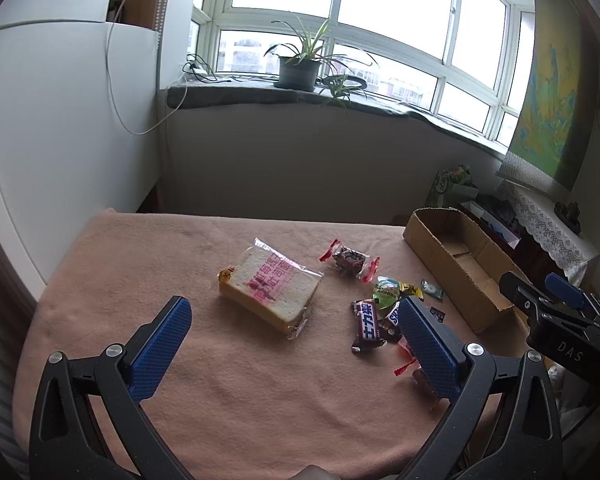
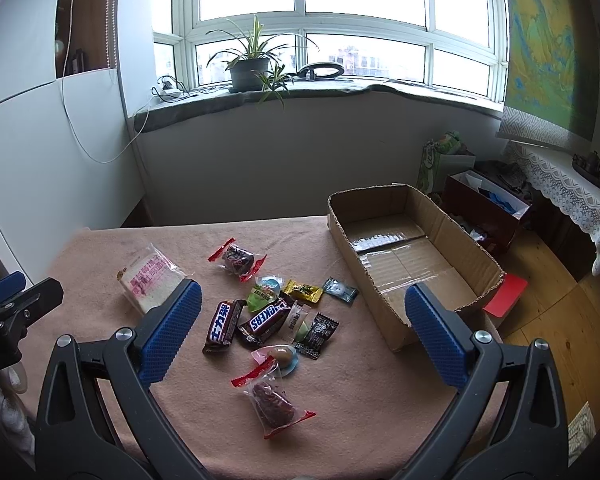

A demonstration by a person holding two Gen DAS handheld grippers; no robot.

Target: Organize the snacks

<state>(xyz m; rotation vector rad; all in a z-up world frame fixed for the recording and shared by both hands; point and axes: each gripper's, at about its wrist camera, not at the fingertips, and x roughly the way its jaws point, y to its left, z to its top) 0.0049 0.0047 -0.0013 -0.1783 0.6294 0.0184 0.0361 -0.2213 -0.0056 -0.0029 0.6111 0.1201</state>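
Note:
A wrapped bread slice (image 1: 270, 288) (image 2: 150, 280) lies on the pink cloth. To its right lies a heap of small snacks: two Snickers bars (image 2: 222, 326) (image 1: 366, 326), a red-ended cake pack (image 1: 350, 260) (image 2: 240, 258), another (image 2: 274, 402), and several candies (image 2: 302, 291). An empty cardboard box (image 2: 416, 260) (image 1: 460, 264) sits at the table's right. My left gripper (image 1: 296, 316) is open and empty, above the cloth in front of the bread. My right gripper (image 2: 300, 302) is open and empty, above the heap.
The table's pink cloth (image 1: 236, 392) ends at a far edge facing a wall and a window sill with a potted plant (image 2: 250, 66). Bags and a dark box (image 2: 488, 200) stand on the floor right of the table. A red card (image 2: 506, 294) lies beside the cardboard box.

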